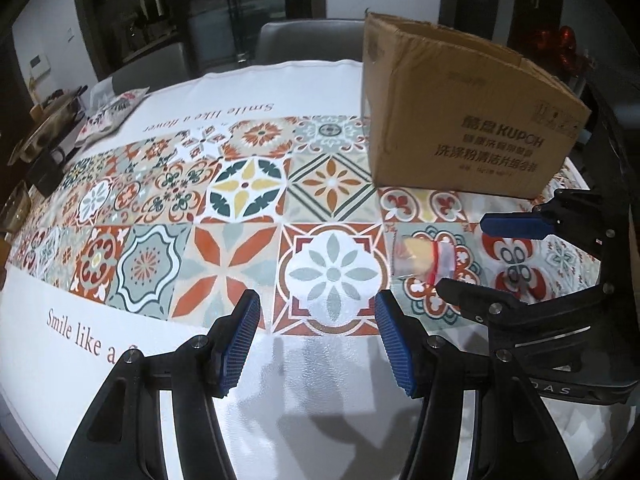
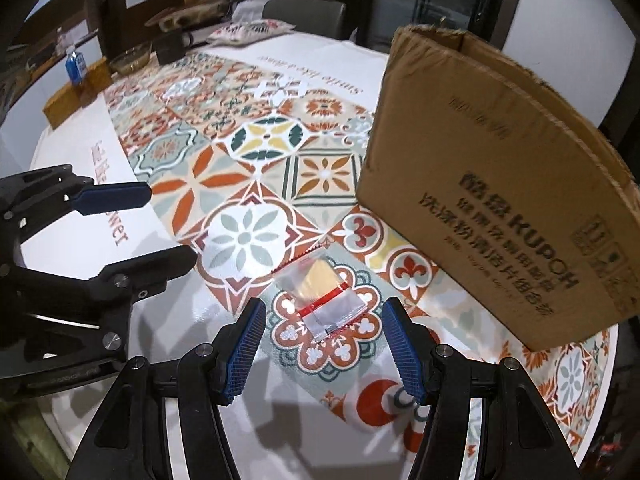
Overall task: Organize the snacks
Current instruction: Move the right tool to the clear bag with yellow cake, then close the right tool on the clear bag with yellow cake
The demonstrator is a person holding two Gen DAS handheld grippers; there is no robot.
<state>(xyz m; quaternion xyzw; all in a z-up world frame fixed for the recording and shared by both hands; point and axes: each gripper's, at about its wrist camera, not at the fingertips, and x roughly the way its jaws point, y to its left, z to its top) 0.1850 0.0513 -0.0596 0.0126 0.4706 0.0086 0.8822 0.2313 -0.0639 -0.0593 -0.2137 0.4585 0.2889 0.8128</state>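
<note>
Counts on the worktop

1 clear snack bag with red strip (yellow piece inside), 1 cardboard box, 2 grippers: left gripper, right gripper. Far edge: 1 blue-label bottle, 1 glass bowl, 1 patterned cushion.

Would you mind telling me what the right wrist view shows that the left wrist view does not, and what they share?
Only the right wrist view shows a blue bottle and a glass bowl at the far edge of the table, plus the left hand-held gripper from the side, open.

Only the left wrist view shows a dark mug and the right hand-held gripper from the side, open.

Both show the clear snack bag with a yellow piece inside, lying flat near the cardboard box on the patterned tablecloth.
</note>
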